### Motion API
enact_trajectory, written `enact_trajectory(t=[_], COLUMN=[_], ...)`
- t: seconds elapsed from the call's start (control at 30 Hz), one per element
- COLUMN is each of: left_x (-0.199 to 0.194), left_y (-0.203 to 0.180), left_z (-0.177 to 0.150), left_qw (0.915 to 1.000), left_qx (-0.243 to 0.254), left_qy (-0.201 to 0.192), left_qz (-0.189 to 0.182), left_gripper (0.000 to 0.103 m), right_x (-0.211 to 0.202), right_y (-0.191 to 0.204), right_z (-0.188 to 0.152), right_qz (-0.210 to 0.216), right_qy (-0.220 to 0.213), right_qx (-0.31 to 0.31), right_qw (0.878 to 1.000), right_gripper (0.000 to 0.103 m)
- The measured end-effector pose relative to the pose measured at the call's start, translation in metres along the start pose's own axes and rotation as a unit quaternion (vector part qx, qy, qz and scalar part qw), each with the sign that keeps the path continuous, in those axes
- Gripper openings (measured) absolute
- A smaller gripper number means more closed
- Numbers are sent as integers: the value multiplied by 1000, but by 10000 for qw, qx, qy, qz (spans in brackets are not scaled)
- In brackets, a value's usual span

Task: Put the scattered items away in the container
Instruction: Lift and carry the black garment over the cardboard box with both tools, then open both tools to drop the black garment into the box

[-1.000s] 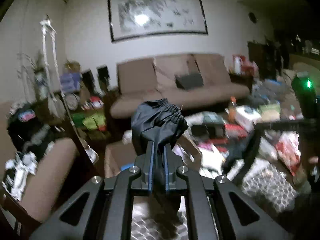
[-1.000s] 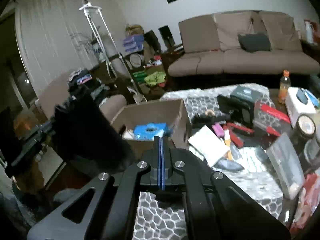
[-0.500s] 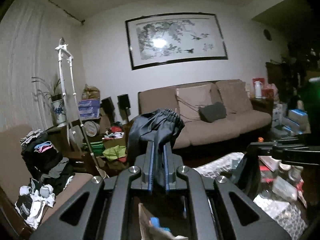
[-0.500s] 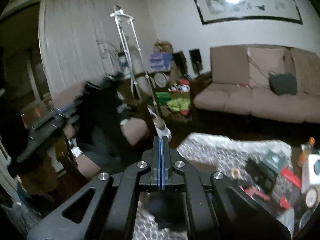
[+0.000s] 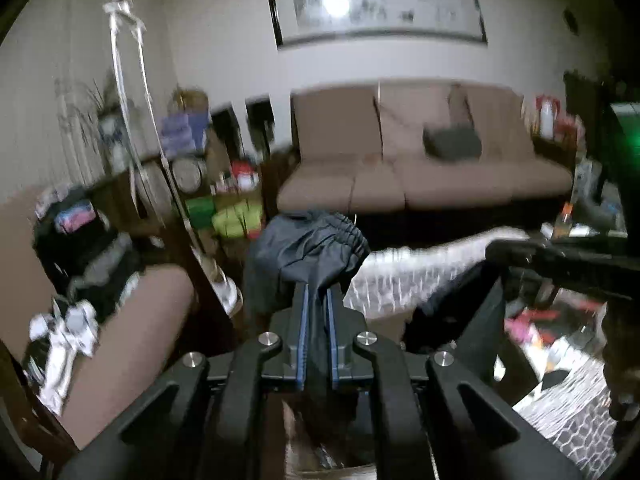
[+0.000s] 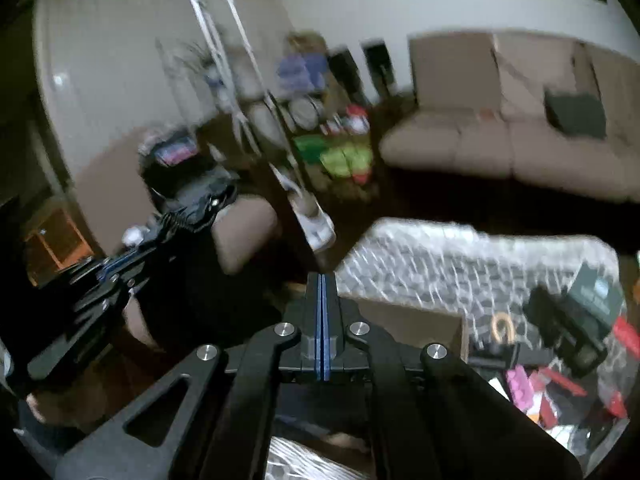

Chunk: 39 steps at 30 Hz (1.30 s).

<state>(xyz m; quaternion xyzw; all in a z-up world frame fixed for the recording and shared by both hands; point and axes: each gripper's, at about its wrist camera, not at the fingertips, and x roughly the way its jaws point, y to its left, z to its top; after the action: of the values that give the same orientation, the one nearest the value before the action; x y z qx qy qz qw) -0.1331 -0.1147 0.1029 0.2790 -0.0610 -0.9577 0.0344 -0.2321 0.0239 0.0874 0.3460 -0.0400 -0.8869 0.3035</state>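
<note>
My left gripper (image 5: 316, 300) is shut on a dark garment (image 5: 308, 248) with an elastic waistband, bunched above the fingertips and hanging down. In the right wrist view the left gripper (image 6: 160, 236) and the hanging garment (image 6: 192, 280) show at the left. My right gripper (image 6: 321, 284) is shut, with fingers pressed together; a dark fold below the fingers may be the same garment, I cannot tell. A cardboard box (image 6: 416, 322) sits just beyond the right gripper on the patterned table (image 6: 460, 256). The box edge (image 5: 304, 452) shows under the left gripper.
Scattered items (image 6: 560, 360) cover the right of the table, among them a dark box (image 6: 596, 292) and pink and red pieces. A brown sofa (image 5: 420, 168) stands at the back. An armchair with clothes (image 5: 100, 280) is at left. A white stand (image 5: 136, 100) rises nearby.
Both views have tilted down from the wall toward the table and box. The left gripper still holds the garment; it has come lower. The right gripper stays shut.
</note>
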Motion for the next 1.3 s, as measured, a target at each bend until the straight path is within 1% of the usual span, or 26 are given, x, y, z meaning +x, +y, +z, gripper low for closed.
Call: enact_trajectory(t=[0.1,0.17,0.23,0.3,0.43,0.53,0.63,0.73,0.8,0.87,0.9,1.0,1.03,1.07,1.1,1.13,1.17,1.2,1.23,1.27,1.3], left_x=[31,47,60,73,97,115,115,118,120,123,123,123,123,120,115,109,104,96,85,74,63], left_y=[-12,-20,-28,-38,-49,-43,-41,-39,-36,-36,-37,-41,-43,-46,-50,-53,-55,-56,-58,-60,-61], left_z=[-17,-27,-36,-48,-73,-88,-93,-96,-100,-103,-104,-105,-104,-102,-100,-97,-93,-88,-84,-79,-74], left_qw=[9995,9985,9970,9943,9868,9752,9729,9653,9608,9559,9550,9520,9518,9552,9613,9667,9714,9765,9824,9873,9914], left_qx=[-27,-53,-84,-74,-205,-599,-644,-791,-926,-987,-992,-1014,-1006,-919,-778,-681,-646,-601,-538,-475,-412], left_qy=[282,470,656,897,1373,1845,1940,2176,2258,2350,2356,2374,2364,2303,2194,2087,1983,1833,1617,1398,1179], left_qz=[-149,-274,-413,-570,-833,-1065,-1077,-1207,-1317,-1461,-1507,-1646,-1677,-1617,-1471,-1313,-1138,-959,-771,-583,-394], left_gripper=[8,8,8,8,8,9,12,12,13,13,13,13,13,13,16,17,20,29,38,59,70], right_x=[38,57,70,83,87,92,97,103,105,105,105,98,93,88,83,78,72,66,56,45,35], right_y=[-20,-32,-42,-43,-48,-51,-47,-43,-40,-37,-36,-36,-37,-39,-41,-43,-43,-44,-45,-46,-47], right_z=[-20,-34,-42,-54,-69,-79,-84,-89,-91,-93,-94,-94,-92,-91,-91,-90,-89,-88,-86,-84,-82], right_qz=[-204,-244,-229,-272,-450,-591,-657,-778,-856,-1023,-1131,-1323,-1403,-1416,-1427,-1438,-1389,-1337,-1294,-1249,-1205], right_qy=[342,569,798,1071,1306,1633,1835,2145,2294,2433,2489,2463,2418,2384,2352,2318,2247,2174,2021,1865,1709], right_qx=[57,109,129,10,-107,-17,-156,-162,-147,-222,-255,-243,-222,-193,-165,-136,-115,-94,-46,3,52], right_qw=[9992,9980,9965,9939,9904,9848,9807,9735,9694,9643,9616,9598,9599,9606,9613,9620,9644,9668,9708,9745,9779], right_gripper=[1,1,1,1,1,1,1,2,2,2,2,2,2,2,2,2,2,6,18,26,31])
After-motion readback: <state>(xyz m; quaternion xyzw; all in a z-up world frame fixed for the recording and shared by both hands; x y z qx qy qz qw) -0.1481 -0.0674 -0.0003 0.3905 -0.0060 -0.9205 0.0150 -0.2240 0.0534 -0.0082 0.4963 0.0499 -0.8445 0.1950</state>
